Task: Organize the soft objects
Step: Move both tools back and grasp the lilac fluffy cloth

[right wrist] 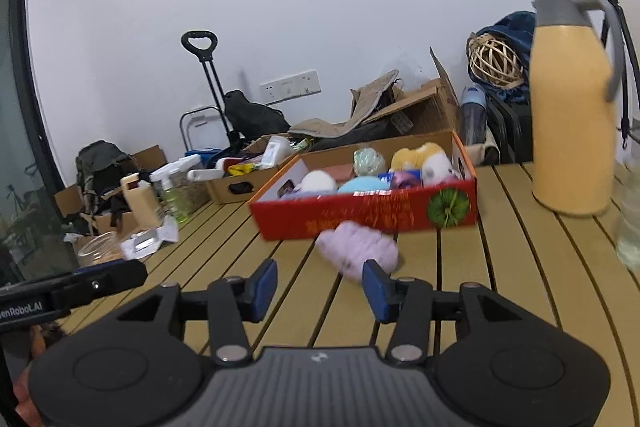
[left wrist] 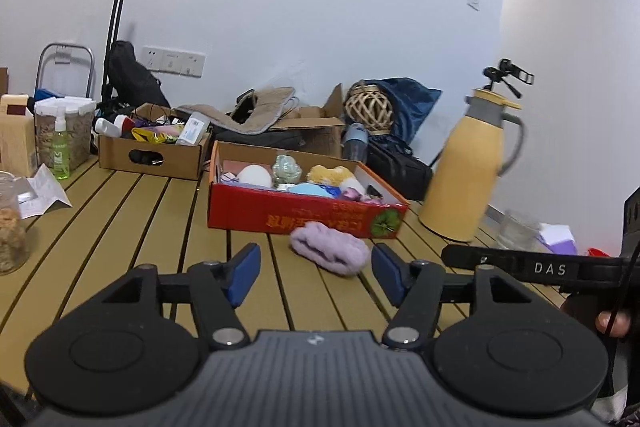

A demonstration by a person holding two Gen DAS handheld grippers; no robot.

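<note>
A lilac fluffy soft object (left wrist: 330, 247) lies on the slatted wooden table just in front of a red cardboard box (left wrist: 296, 217); it also shows in the right wrist view (right wrist: 360, 247), touching the red box (right wrist: 360, 217). The box holds several soft toys: white, green, yellow, blue. My left gripper (left wrist: 316, 273) is open and empty, a little short of the lilac object. My right gripper (right wrist: 320, 287) is open and empty, with its right fingertip (right wrist: 374, 287) close to the lilac object's near edge.
A yellow thermos jug (left wrist: 468, 167) stands right of the red box, also in the right wrist view (right wrist: 572, 99). A brown box of oddments (left wrist: 154, 151), a green spray bottle (left wrist: 60, 151), jars and papers sit at left. A glass (right wrist: 630, 227) stands at far right.
</note>
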